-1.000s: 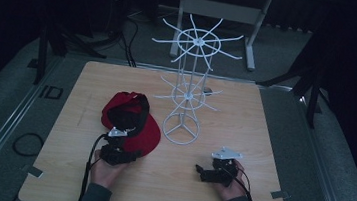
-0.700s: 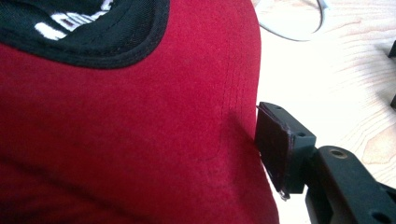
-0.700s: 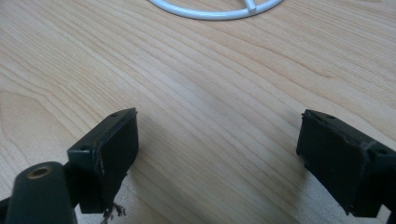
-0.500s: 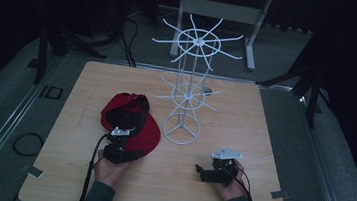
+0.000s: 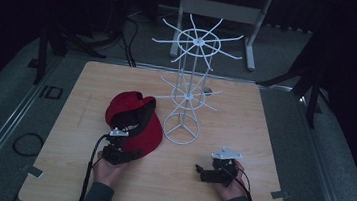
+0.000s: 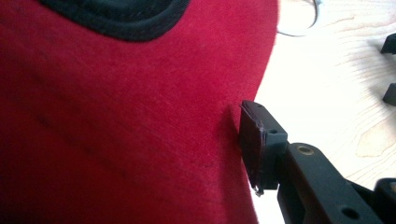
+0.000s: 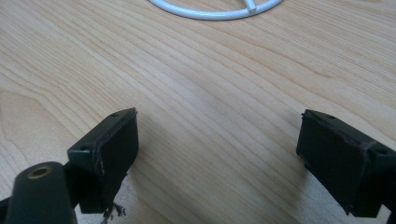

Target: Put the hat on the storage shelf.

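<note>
- Lying on the desk (image 5: 263, 139) just left of the white wire rack (image 5: 185, 101), the red cap (image 5: 129, 120) has its brim between the left gripper (image 5: 117, 147), whose jaws have just been closing.
- One pad presses the brim's edge; a full clamp cannot be told.
- The right gripper (image 5: 207, 173) rests well apart, jaws spread over bare wood.

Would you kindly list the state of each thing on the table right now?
Red cap: lying on the table, brim between the left gripper's jaws.
Left gripper: jaws just closing on the brim.
Right gripper: open, empty, over bare wood.
White wire rack: upright, nothing hung.
</note>
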`<state>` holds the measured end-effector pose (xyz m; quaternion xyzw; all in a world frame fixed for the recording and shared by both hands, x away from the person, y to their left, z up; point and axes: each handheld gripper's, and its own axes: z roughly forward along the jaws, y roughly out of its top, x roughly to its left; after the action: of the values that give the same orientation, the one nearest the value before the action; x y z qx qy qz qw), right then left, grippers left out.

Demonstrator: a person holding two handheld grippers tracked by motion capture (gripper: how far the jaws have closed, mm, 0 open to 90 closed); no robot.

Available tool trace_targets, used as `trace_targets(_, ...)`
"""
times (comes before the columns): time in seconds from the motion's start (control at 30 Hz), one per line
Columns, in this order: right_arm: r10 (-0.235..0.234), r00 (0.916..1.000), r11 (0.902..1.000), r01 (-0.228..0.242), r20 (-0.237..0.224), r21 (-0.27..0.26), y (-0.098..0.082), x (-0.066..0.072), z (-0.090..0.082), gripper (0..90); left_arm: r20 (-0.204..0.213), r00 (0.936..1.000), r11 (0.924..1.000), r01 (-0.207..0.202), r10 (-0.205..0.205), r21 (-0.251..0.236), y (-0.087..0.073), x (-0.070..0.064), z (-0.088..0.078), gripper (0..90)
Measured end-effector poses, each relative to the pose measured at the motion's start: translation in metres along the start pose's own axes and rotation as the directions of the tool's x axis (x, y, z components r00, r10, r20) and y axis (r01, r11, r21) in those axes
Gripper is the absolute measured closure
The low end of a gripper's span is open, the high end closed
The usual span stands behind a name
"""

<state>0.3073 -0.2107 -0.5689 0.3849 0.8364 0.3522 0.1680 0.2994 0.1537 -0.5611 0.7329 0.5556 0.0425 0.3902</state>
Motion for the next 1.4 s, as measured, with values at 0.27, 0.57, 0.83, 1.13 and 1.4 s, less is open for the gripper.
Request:
trace_targets(0.27,0.000,1.0000,1.0000,0.000,0.000,0.000,0.000,0.000,0.000,12.7,0.003,0.9997,0.9995,-0.025,0.025,-0.020,-0.003,0.000,-0.002,68.3)
trace_targets(0.57,0.000,1.0000,1.0000,0.000,0.000,0.000,0.000,0.000,0.000,12.7,-0.076,0.9937,0.9946,-0.086,0.082,-0.058,-0.004,-0.001,-0.007,69.0)
trace_targets(0.83,0.000,1.0000,1.0000,0.000,0.000,0.000,0.000,0.000,0.000,12.7,-0.114,0.9842,0.9884,-0.142,0.135,-0.053,-0.003,0.000,-0.012,68.1)
trace_targets(1.13,0.000,1.0000,1.0000,0.000,0.000,0.000,0.000,0.000,0.000,12.7,0.008,0.9983,0.9957,0.058,-0.058,-0.072,-0.006,0.022,-0.013,68.1)
trace_targets(1.4,0.000,1.0000,1.0000,0.000,0.000,0.000,0.000,0.000,0.000,12.7,0.032,0.9764,0.9692,0.216,-0.213,-0.119,-0.013,0.044,-0.020,67.5)
